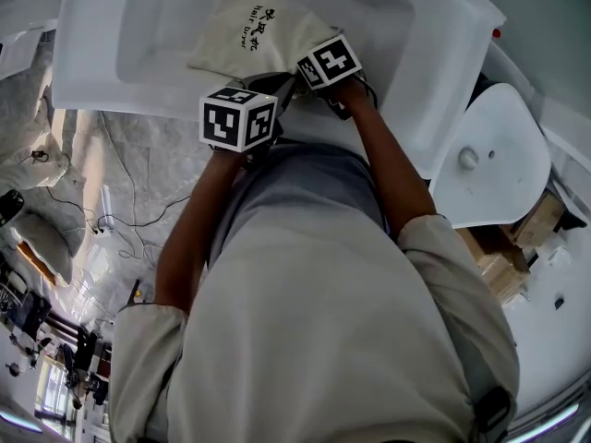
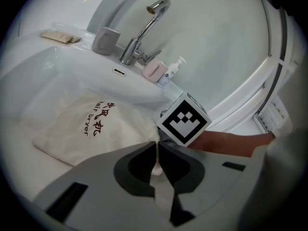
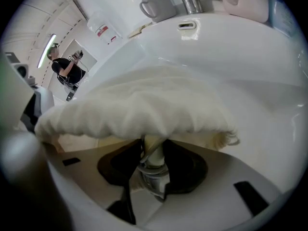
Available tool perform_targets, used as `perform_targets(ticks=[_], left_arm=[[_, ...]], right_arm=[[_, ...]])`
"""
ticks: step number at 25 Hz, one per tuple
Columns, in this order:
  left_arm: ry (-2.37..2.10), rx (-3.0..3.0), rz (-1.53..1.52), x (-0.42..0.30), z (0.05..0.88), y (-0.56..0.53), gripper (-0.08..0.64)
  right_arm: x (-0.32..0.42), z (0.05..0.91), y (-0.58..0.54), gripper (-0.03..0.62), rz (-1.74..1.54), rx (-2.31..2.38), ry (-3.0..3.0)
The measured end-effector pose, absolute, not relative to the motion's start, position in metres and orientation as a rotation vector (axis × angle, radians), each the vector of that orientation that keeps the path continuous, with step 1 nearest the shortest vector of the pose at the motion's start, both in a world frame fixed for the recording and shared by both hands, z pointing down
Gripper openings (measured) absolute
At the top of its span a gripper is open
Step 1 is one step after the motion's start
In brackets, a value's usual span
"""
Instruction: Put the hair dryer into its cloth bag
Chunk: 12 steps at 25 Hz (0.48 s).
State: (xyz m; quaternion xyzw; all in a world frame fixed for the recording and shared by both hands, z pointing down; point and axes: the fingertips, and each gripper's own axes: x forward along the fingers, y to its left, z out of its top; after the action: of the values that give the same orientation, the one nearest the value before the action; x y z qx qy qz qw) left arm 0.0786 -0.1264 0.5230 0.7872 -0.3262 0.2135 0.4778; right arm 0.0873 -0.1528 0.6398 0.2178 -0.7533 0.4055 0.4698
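Seemingly cloth bag (image 1: 247, 28) mouth toward person (image 1: 314, 321).

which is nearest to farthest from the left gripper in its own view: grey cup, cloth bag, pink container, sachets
1. cloth bag, pinched by the left gripper
2. pink container, right of the tap
3. grey cup, left of the tap
4. sachets, far left at the back
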Motion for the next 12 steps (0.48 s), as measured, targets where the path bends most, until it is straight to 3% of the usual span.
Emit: perform_targets(ticks=[12], left_arm=[[-0.786,1.913,0.497,0.0818,0.5244,-0.1239,0.025]], right_arm=[[0.0918,0.6361,-0.1561,0.161,1.102,0.608,-1.867]])
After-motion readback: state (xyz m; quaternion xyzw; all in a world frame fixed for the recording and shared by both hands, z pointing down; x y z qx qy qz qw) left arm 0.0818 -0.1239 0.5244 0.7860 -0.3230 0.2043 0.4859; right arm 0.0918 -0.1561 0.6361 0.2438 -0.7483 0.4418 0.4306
